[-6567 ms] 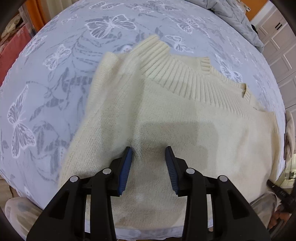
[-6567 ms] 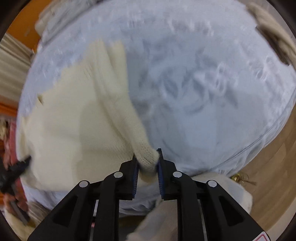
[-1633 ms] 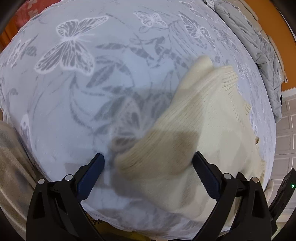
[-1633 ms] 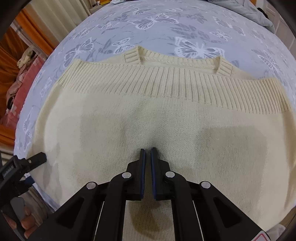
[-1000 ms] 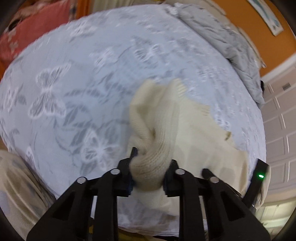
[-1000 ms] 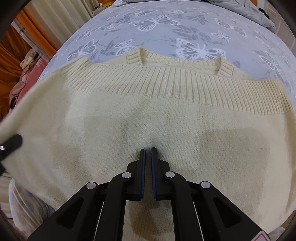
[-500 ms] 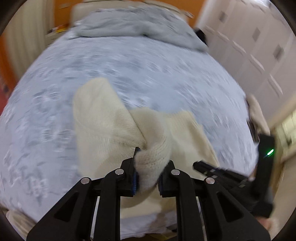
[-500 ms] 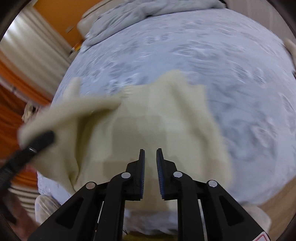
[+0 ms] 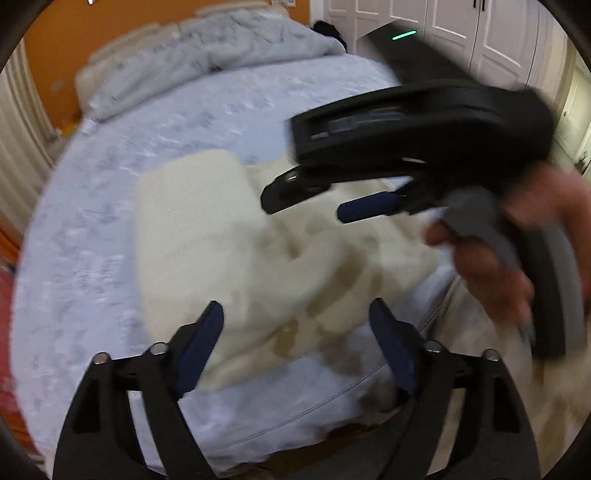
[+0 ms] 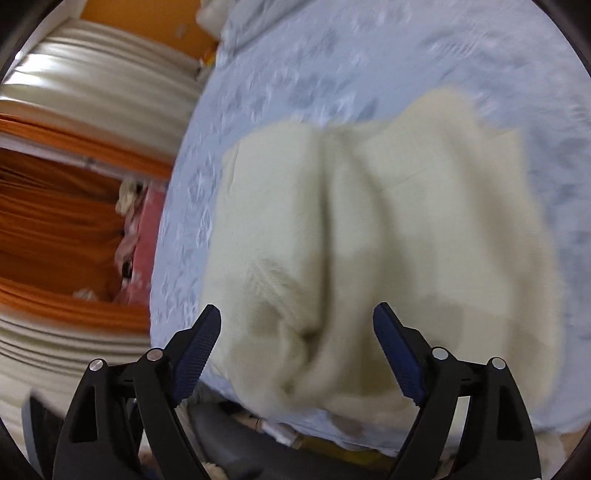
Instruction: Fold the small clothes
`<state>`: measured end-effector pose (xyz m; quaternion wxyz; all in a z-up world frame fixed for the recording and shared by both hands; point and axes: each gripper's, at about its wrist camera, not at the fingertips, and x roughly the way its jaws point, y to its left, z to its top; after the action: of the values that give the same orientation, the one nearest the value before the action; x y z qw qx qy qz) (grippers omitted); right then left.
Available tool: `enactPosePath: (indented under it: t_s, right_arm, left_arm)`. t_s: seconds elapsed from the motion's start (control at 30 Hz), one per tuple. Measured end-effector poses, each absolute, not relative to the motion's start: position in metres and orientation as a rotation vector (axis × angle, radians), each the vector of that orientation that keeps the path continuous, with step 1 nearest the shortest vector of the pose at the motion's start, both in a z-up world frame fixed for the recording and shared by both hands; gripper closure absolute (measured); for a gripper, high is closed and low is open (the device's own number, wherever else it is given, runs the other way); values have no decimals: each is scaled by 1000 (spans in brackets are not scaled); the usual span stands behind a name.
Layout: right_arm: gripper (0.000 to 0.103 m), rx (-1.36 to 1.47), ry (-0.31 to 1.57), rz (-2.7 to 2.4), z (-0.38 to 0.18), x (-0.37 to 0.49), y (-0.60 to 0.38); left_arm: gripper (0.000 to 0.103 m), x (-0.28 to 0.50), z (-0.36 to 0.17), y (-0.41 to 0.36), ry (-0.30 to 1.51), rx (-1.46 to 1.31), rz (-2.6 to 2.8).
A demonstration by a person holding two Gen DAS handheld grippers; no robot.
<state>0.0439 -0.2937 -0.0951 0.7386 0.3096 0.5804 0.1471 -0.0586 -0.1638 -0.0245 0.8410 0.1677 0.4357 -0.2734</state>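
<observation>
bed [image 9: 92,240], butterfly sheet, carries cream sweater [image 10: 388,229] near its front edge, bunched, sleeve flopped over body. left claw [image 9: 295,332] released wide above it; right claw [image 10: 297,332] likewise released. judged mid-fold; next: flatten, grip hem.

Cream knit sweater [image 10: 388,229] bunched on bed

Home bedroom: bed [image 9: 92,258] with butterfly-print sheet, grey duvet [image 9: 207,48] at 12 o'clock, white wardrobe doors [image 9: 461,29], orange curtains [image 10: 55,221].

Right gripper [image 10: 297,334] fingers spread above cream sweater [image 10: 388,229] on bed [image 10: 332,66].
</observation>
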Motion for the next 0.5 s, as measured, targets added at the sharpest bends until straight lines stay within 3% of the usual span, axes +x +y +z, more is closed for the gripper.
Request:
enactPosePath:
  t_s: [0.1, 0.17, 0.2, 0.3, 0.37, 0.43, 0.5]
  right_arm:
    - [20, 622, 1296, 279, -102, 55, -264]
    - [57, 533, 1244, 265, -88, 58, -251]
    - [80, 490, 1208, 275, -72, 58, -246]
    - [90, 490, 1005, 330, -4, 41, -258]
    - [91, 515, 931, 328, 22, 24, -279]
    - [91, 534, 938, 240, 12, 5, -317]
    - [91, 553, 1038, 112, -32, -5, -352]
  left_arm:
    - [19, -68, -25, -137, 938, 362, -537]
    - [19, -69, -26, -123, 963, 329, -513]
    - [19, -69, -27, -117, 978, 314, -494]
    - [19, -66, -24, -107, 977, 286, -461]
    - [19, -65, -16, -105, 956, 265, -460]
    - [18, -64, -9, -102, 942, 236, -475]
    - [14, -62, -9, -106, 947, 212, -488]
